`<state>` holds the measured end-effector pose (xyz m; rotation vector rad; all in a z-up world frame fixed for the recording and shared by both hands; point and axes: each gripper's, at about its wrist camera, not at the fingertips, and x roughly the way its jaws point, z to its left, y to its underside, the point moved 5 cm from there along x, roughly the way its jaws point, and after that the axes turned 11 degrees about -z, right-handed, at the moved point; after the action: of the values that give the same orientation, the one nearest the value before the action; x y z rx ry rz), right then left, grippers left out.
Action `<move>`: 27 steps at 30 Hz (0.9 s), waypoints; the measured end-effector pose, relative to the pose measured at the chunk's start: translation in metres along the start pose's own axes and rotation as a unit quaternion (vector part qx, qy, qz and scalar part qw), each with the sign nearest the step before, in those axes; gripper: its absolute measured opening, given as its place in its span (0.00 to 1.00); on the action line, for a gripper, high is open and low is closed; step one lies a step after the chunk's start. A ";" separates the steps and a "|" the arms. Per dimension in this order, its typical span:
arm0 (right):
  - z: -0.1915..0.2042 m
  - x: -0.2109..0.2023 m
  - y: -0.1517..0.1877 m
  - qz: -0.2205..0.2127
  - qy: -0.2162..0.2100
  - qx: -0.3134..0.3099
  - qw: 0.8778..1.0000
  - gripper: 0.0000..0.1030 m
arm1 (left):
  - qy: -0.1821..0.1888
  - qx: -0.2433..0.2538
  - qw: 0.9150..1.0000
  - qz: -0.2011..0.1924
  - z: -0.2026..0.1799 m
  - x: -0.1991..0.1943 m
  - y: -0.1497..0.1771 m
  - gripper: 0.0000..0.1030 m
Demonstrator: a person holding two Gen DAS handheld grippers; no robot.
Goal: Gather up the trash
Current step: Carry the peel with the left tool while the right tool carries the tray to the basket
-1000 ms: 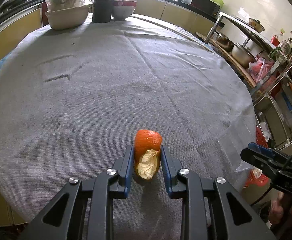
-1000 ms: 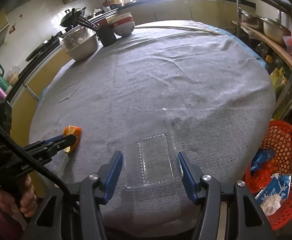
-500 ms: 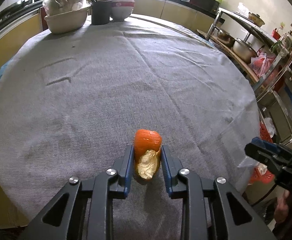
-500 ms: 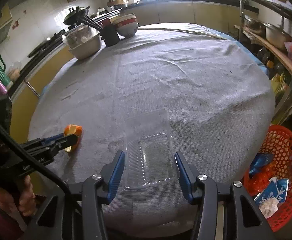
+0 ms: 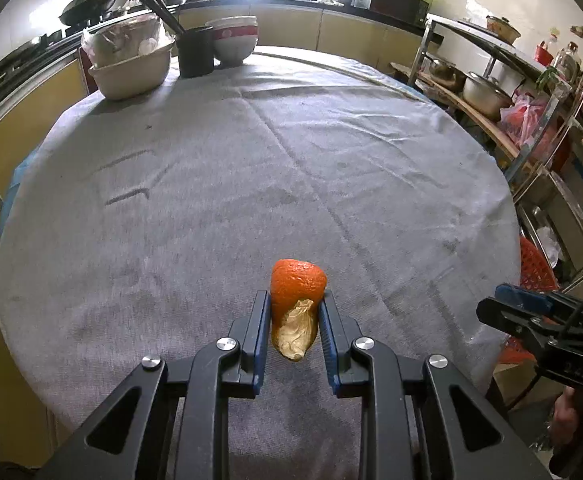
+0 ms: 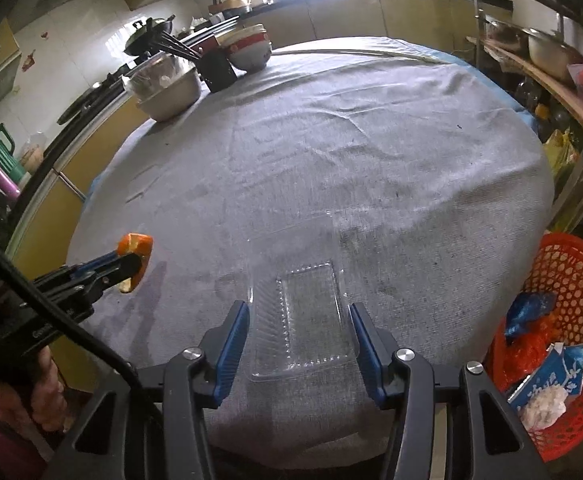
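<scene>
A curled orange peel [image 5: 297, 284], orange outside and pale inside, is pinched upright in my left gripper [image 5: 294, 300], just above the grey tablecloth [image 5: 251, 200]. From the right wrist view, that peel [image 6: 135, 248] sticks out of the left gripper [image 6: 133, 266] at the table's left edge. A clear plastic tray [image 6: 307, 312] lies lengthwise between the blue pads [image 6: 233, 336] of my right gripper [image 6: 297, 310]. The jaws are opening slightly, with the pads still against the tray's long rims. The right gripper [image 5: 491, 306] shows at the right edge of the left wrist view.
A red mesh basket [image 6: 571, 276] holding wrappers stands on the floor right of the table. At the table's far side sit a bagged basin [image 5: 131, 68], a black cup [image 5: 195, 52] and stacked bowls [image 5: 233, 42]. Metal shelves with pots [image 5: 487, 92] line the right wall.
The right jaws drew in against the clear tray's sides, then eased a little. The left gripper tilted slightly, keeping the orange peel pinched.
</scene>
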<state>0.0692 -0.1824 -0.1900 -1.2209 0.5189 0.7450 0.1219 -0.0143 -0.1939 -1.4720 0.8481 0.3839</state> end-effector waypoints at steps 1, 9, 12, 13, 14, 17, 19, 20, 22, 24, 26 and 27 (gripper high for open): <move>0.000 0.000 0.000 0.003 -0.004 0.004 1.000 0.57 | -0.002 0.000 1.000 0.002 0.000 0.001 0.001 0.25; 0.006 0.004 0.003 0.022 -0.018 0.002 1.000 0.60 | -0.004 0.001 1.000 0.007 -0.002 0.002 0.001 0.25; 0.008 0.003 0.002 0.026 -0.020 0.001 0.999 0.61 | -0.007 0.000 1.000 0.010 -0.001 0.003 0.001 0.25; 0.008 0.002 0.002 0.024 -0.019 -0.001 1.000 0.63 | -0.008 0.000 1.000 0.012 -0.001 0.004 0.001 0.25; 0.009 0.002 0.002 0.023 -0.017 -0.004 1.000 0.65 | -0.008 -0.001 1.000 0.012 -0.001 0.004 0.001 0.25; 0.010 0.004 0.005 0.028 -0.010 -0.015 0.999 0.65 | -0.009 0.000 1.000 0.012 -0.002 0.004 0.000 0.25; 0.011 0.007 0.007 0.030 -0.005 -0.023 0.999 0.65 | -0.011 0.002 1.000 0.012 -0.003 0.004 0.000 0.25; 0.010 0.007 0.008 0.030 -0.003 -0.025 0.999 0.65 | -0.013 0.004 1.000 0.012 -0.003 0.004 0.000 0.25; 0.009 0.007 0.008 0.024 0.002 -0.031 0.999 0.62 | -0.014 0.004 1.000 0.014 -0.004 0.004 0.000 0.25; 0.010 0.006 0.008 0.019 0.001 -0.040 0.999 0.56 | -0.014 0.006 1.000 0.016 -0.005 0.004 0.000 0.25; 0.010 0.004 0.007 0.017 0.002 -0.043 0.999 0.54 | -0.015 0.009 1.000 0.016 -0.006 0.005 0.000 0.25; 0.009 0.003 0.007 0.013 0.001 -0.042 0.999 0.54 | -0.014 0.010 1.000 0.017 -0.007 0.005 0.000 0.25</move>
<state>0.0658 -0.1723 -0.1942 -1.2945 0.5101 0.7954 0.1228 -0.0225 -0.1968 -1.4326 0.8528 0.4197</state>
